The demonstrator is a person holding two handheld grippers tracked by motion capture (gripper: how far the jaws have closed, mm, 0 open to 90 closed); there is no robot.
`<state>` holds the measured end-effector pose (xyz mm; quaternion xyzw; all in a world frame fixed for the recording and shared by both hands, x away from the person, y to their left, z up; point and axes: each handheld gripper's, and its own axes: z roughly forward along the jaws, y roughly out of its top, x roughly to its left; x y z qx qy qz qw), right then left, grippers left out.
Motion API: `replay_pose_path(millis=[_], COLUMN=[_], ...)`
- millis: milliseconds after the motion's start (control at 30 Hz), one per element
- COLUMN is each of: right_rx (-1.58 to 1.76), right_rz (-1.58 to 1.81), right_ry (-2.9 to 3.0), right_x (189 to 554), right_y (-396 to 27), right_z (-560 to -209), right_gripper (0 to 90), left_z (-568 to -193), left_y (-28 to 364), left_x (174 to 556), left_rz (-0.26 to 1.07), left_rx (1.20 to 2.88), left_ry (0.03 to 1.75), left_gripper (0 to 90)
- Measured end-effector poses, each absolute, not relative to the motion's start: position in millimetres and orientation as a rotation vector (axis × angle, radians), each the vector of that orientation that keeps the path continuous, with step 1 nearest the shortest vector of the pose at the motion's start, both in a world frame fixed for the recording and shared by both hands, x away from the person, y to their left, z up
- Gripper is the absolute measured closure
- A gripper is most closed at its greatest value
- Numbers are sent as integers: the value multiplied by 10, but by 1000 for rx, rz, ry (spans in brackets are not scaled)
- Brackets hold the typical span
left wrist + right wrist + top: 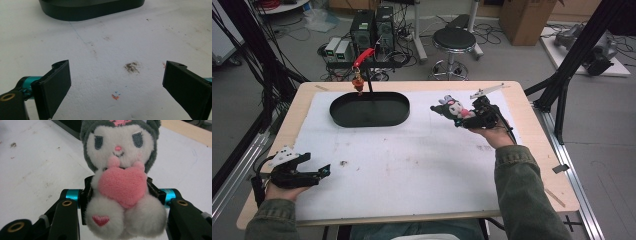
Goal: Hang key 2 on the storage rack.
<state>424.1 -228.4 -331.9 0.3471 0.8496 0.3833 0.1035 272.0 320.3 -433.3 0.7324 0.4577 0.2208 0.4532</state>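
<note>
A small plush toy (453, 109) with a dark hood, white face and pink heart is held above the white mat at the right. My right gripper (464, 119) is shut on the plush toy (120, 182), its jaws squeezing the body from both sides behind the heart. A black oval tray (369, 108) lies at the back of the mat, left of the toy. My left gripper (323, 171) rests low at the front left, open. Its two pads (53, 87) stand wide apart over bare mat with nothing between them, the tray's wall (92, 11) farther ahead.
A thin black stand (368, 80) with a red hook and a small orange object hanging from it rises behind the tray. The white mat (412, 165) carries small stains (131, 67). The wooden table edge (537, 135) runs along the right.
</note>
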Motion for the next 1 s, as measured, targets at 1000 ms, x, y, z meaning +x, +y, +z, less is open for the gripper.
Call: replay_pose_path(millis=[1000], right_rx=[893], right_rz=[1149], right_ry=[2575], right_x=[4602], right_y=[-1316], right_z=[-2806], right_gripper=[502], left_z=[-4348], left_y=[3200], left_x=[2751], left_rz=[517], left_rx=[1826], left_ry=[1114], left_gripper=[96])
